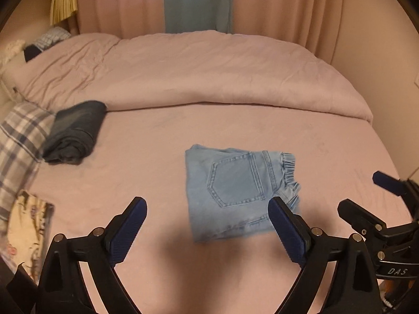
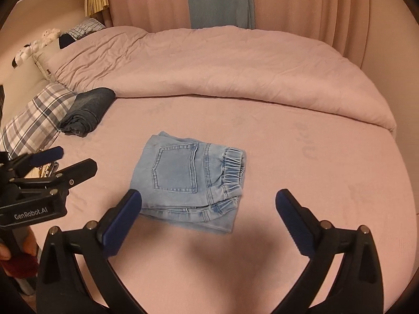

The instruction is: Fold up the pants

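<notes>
Left wrist view, folded pants [image 1: 235, 191] flat on bed [image 1: 157, 136], beyond wide, empty left tongs [image 1: 207, 225], right tongs [image 2: 209, 209] likewise wide.

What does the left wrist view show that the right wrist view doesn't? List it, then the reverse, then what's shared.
Left wrist only: a floral-print cloth at the left edge. Right wrist only: stuffed toys on the headboard ledge, and a hand under the left gripper. Both: the folded light-blue pants lying free on the pink sheet, dark folded jeans, the plaid pillow, and the right gripper, open.
</notes>
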Demonstrator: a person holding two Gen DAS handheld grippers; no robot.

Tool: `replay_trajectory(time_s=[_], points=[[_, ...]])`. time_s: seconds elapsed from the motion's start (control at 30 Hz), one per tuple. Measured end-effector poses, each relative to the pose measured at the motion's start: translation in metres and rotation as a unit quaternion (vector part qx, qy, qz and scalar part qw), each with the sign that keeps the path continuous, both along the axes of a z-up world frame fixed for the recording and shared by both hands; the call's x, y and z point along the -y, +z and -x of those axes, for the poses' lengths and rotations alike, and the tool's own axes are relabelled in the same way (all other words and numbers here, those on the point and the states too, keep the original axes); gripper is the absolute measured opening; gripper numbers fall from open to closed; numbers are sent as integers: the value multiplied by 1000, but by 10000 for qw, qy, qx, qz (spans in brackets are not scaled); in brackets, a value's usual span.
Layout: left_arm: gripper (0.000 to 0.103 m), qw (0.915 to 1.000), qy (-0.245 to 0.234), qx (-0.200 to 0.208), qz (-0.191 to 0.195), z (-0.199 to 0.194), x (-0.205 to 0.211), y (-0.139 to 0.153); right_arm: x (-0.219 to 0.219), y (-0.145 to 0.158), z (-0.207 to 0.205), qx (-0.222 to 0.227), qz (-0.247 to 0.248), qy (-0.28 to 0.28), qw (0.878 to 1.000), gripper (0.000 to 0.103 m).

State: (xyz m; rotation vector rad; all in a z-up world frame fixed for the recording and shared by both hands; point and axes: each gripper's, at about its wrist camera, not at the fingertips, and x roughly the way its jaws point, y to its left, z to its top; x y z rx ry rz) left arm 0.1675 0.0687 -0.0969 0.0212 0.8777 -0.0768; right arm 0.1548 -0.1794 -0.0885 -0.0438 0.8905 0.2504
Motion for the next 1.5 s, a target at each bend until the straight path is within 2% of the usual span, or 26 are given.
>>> replay_trajectory(time_s=[0.2, 0.67, 1.5], points=[[94, 9999, 59, 152, -54, 13, 2, 12, -3, 16, 12, 64, 47, 70, 9999, 103], [94, 9995, 0, 306, -98, 28, 5, 28, -5, 29, 27, 207, 126, 81, 9997, 103], [94, 9994, 32, 299, -146, 32, 8, 27, -5, 35, 32, 280, 126, 45, 9995, 103]])
